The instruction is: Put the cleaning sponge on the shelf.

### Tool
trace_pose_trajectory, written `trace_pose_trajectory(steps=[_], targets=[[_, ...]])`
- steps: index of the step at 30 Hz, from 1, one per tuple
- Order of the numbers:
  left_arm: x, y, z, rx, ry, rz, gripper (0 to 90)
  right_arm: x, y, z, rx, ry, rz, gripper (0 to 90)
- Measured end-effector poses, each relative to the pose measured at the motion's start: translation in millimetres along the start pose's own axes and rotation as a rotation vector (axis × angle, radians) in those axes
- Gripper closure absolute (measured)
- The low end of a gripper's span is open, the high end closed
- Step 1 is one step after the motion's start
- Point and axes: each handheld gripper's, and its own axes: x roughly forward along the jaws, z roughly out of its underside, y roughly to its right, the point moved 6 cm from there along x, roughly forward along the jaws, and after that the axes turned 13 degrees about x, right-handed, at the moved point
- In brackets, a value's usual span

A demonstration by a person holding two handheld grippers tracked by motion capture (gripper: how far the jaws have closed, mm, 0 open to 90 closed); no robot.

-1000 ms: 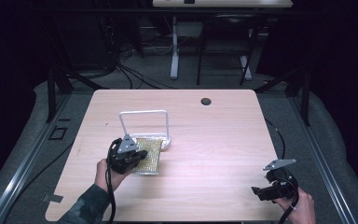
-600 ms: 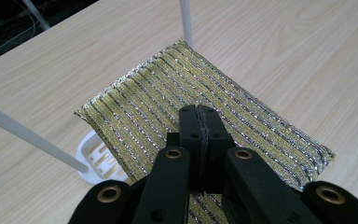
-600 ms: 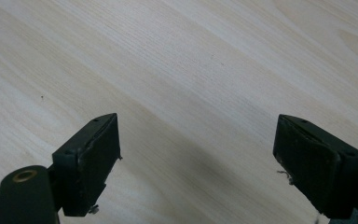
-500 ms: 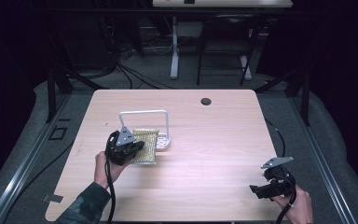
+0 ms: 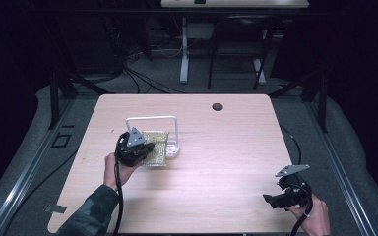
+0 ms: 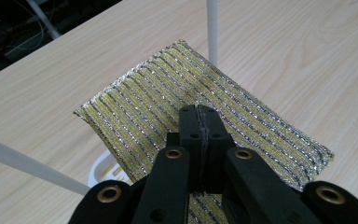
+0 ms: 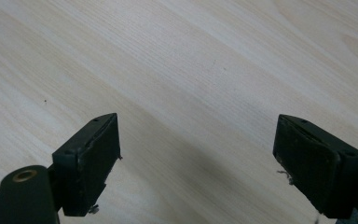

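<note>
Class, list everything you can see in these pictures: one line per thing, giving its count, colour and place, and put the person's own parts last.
Table: one, pale wood, centre of the high view.
Hole: one, dark, far edge of the table.
Rack: one, white wire frame, left half of the table.
Scouring pad: one, yellow with silver threads, over the rack's base.
Left tool: one, black, jaws shut on the scouring pad.
Right tool: one, black, jaws open over bare table, near right corner.

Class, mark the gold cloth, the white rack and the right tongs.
Gold cloth [image 6: 168, 100], left gripper view, middle of striped weave.
White rack [image 5: 176, 129], high view, right upright.
Right tongs [image 7: 196, 163], right gripper view, midway between open tips.
</note>
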Motion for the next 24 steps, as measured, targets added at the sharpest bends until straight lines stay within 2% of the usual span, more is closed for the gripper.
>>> trace_pose_trajectory(steps=[12,24], targets=[[18.3,-8.4,3.9,0.005,-0.007,-0.020,89.9,0.0,-3.0,-0.5,-0.003,0.005,-0.005,14.3],[33.6,-8.7,6.4,0.011,-0.016,-0.031,89.9,-2.4,-2.8,3.1,-0.003,0.001,-0.002,14.3]])
